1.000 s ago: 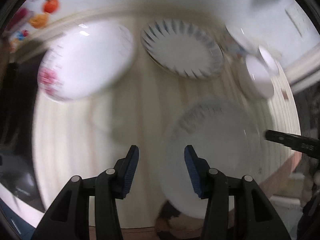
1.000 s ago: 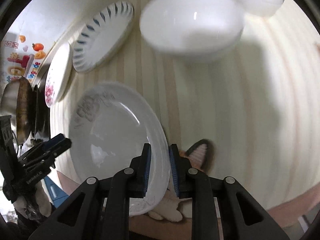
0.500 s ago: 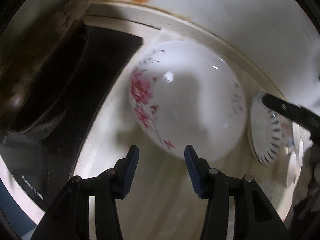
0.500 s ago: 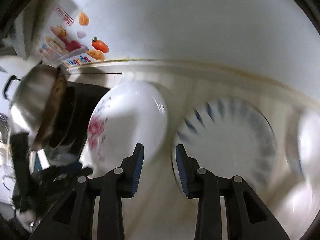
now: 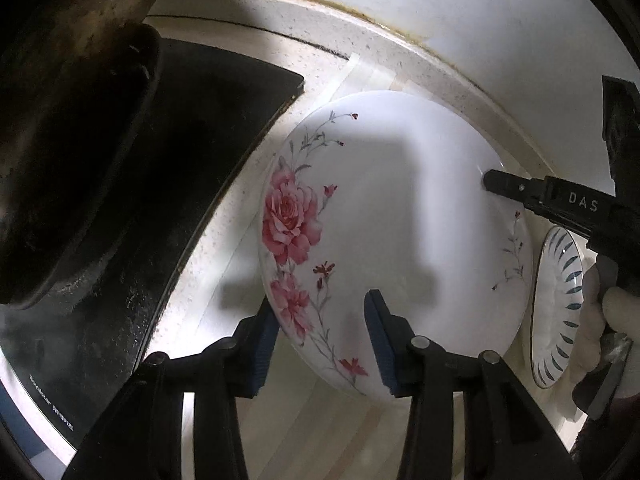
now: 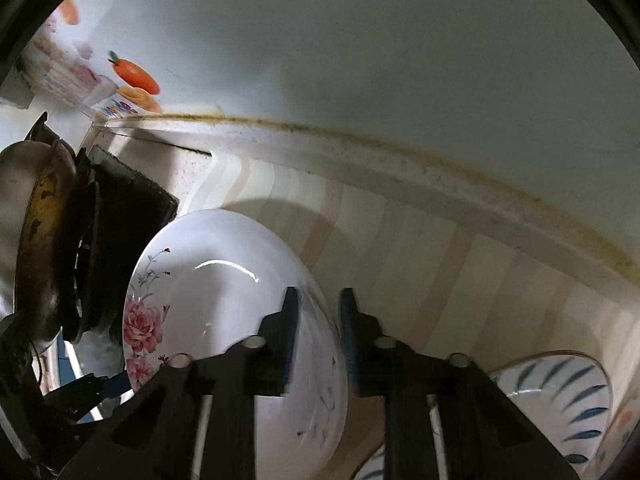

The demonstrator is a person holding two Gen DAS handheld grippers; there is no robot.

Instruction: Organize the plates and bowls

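A home kitchen: blackened wok [image 5: 60,128] on a stove [image 5: 188,168], striped countertop [image 6: 420,248].

Dim fisheye views, dark curved edges, hard shadows, glare on rose plate [image 6: 224,268]

A black stovetop [image 5: 168,184] sits at the left end of the pale striped desk [image 6: 460,280], bearing a dark, worn pan [image 6: 44,240]. On the white wall [image 6: 360,40] behind are fruit stickers [image 6: 134,72].
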